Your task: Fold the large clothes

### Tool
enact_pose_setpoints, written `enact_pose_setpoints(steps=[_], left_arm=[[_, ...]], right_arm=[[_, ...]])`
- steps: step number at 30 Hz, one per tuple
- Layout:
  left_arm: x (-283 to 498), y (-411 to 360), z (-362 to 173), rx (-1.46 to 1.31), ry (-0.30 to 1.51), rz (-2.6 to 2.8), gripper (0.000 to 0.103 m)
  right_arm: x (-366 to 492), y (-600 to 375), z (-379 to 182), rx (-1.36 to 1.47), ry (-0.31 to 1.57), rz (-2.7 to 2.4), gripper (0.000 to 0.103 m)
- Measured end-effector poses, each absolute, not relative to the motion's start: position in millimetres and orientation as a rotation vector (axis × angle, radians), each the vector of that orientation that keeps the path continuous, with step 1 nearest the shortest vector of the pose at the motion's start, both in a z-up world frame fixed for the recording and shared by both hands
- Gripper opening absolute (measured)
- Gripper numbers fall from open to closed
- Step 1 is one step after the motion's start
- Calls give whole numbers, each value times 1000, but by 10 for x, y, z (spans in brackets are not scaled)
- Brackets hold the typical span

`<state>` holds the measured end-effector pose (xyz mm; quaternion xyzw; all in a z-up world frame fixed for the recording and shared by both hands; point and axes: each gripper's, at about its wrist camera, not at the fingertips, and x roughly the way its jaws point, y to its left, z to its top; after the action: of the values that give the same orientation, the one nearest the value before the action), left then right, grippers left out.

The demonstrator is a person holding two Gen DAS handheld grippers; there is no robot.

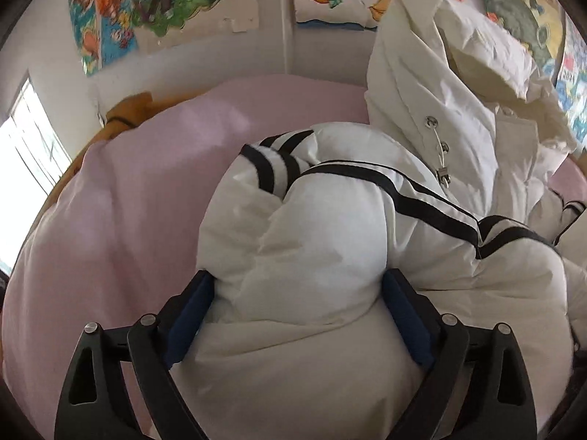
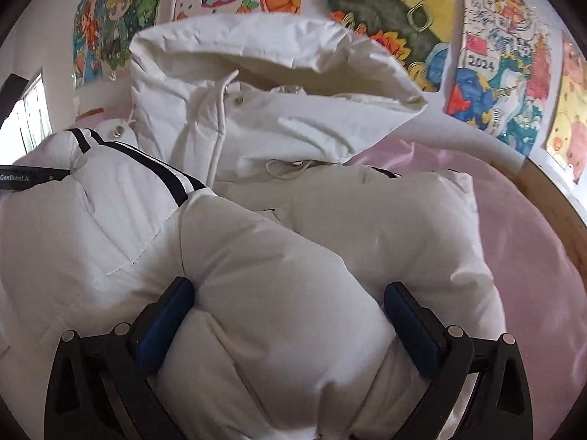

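A puffy white hooded jacket (image 1: pixel 330 242) with black stripes lies bunched on a pink bed sheet (image 1: pixel 121 212). My left gripper (image 1: pixel 297 286) points down at a padded fold near the striped cuff. Its jaws stand wide, the fold bulges between them, and a thin shadow separates it from the left pad (image 1: pixel 190 311). My right gripper (image 2: pixel 290 304) straddles another thick roll of the jacket (image 2: pixel 286 264), and both blue pads (image 2: pixel 407 326) dent the fabric. The hood (image 2: pixel 279 73) stands up behind. A sliver of the left gripper's body (image 2: pixel 33 176) shows at the left edge.
The bed's wooden edge (image 2: pixel 557 198) curves along the right, with bare pink sheet (image 2: pixel 521 256) beside the jacket. Colourful drawings (image 2: pixel 491 62) cover the wall behind, where a white pipe (image 1: pixel 286 18) runs. A bright window (image 1: pixel 29 139) is at the left, near an orange-brown object (image 1: pixel 128 110).
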<state>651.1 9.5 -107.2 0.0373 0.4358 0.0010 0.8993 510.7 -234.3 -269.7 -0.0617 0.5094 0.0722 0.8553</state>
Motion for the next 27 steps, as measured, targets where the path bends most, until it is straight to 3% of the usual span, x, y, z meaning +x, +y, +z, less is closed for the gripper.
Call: enact_pose_setpoints(steps=[5, 10, 15, 20, 27], left_arm=[[6609, 149, -1249, 61, 884, 13, 98], [6575, 209, -1187, 41, 867, -2, 98], [6256, 320, -683, -1, 799, -63, 97], [5790, 40, -288, 57, 739, -210, 98], [5662, -327, -675, 143, 831, -212, 98]], right_arm=[[5105, -2335, -2892, -139, 1044, 149, 103], [5080, -2274, -2950, -181, 1052, 139, 103], [5131, -2529, -2522, -23, 1073, 165, 103], [4965, -2548, -1924, -13, 957, 258, 103], [4729, -2388, -2157, -202, 1025, 320, 103]])
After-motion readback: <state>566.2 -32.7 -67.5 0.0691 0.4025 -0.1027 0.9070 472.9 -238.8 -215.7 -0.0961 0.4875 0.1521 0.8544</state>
